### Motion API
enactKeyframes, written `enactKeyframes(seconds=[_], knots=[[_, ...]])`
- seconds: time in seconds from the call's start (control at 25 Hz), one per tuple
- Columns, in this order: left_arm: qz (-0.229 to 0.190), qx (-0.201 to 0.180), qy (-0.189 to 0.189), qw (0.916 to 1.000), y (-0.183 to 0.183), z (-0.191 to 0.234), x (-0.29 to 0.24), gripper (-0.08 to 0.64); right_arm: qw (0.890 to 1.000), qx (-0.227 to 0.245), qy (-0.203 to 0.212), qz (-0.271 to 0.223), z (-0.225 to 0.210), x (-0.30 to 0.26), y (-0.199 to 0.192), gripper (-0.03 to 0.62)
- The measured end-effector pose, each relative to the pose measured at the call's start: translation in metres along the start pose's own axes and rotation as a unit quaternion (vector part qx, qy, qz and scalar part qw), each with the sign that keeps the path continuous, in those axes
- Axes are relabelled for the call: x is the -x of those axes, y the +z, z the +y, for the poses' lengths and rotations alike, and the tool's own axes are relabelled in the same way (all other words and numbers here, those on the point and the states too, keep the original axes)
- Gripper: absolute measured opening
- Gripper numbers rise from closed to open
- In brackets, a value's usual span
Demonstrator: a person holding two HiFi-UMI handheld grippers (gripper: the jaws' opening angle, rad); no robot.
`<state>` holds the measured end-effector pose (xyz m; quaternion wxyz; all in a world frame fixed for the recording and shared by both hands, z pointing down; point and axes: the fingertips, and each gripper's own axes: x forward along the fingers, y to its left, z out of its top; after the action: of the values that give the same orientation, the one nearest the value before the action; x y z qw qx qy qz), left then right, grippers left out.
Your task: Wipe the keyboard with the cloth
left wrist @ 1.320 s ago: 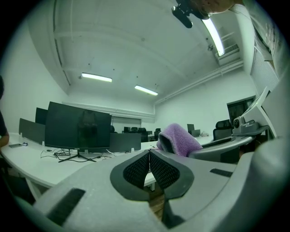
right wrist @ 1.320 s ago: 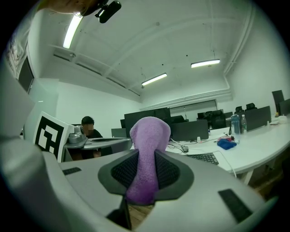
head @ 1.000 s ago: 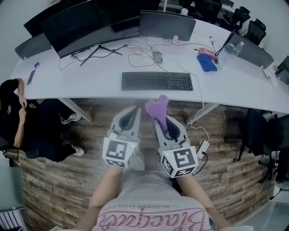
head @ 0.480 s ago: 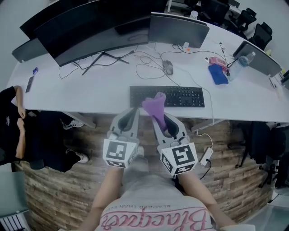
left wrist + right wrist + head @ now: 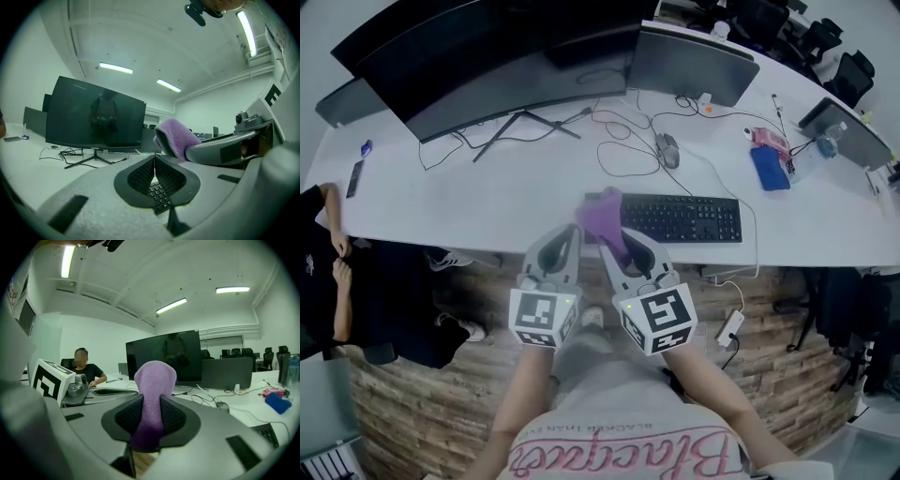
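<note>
Right gripper (image 5: 617, 246) pinches the purple cloth (image 5: 600, 216) tight. It has moved forward, so the cloth is now by the left end of the keyboard (image 5: 684, 218) on the tabletop (image 5: 487, 187). Left gripper (image 5: 565, 239) is closed and empty. Wiping can probably start soon.

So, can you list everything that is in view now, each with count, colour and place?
desk: one, white, long, across the view
keyboard: one, black, near the desk's front edge
cloth: one, purple, covering the keyboard's left end in the head view
mouse: one, grey, behind the keyboard
monitors: several, dark, along the desk's back
blue flat item: one, on the desk's right part
seated person: one, dark clothes, left edge
left gripper: one, grey, shut, empty
right gripper: one, grey, shut on the cloth
</note>
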<state>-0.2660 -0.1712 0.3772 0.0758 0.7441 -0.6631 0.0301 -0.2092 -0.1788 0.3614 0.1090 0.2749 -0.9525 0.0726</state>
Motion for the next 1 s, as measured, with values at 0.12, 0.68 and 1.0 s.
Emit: enactKeyframes(seconds=[0.12, 0.68, 1.0], knots=[[0.006, 0.003, 0.006, 1.0000, -0.005, 0.018, -0.009, 0.006, 1.000, -0.010, 0.007, 0.015, 0.000, -0.024, -0.006, 0.091], [0.047, 0.024, 0.041, 0.9978, -0.043, 0.077, -0.032, 0.006, 0.995, -0.035, 0.015, 0.089, -0.014, -0.107, -0.053, 0.091], [0.075, 0.028, 0.063, 0.9948, -0.067, 0.088, -0.042, 0.006, 0.987, -0.088, 0.013, 0.134, -0.033, -0.144, -0.088, 0.091]])
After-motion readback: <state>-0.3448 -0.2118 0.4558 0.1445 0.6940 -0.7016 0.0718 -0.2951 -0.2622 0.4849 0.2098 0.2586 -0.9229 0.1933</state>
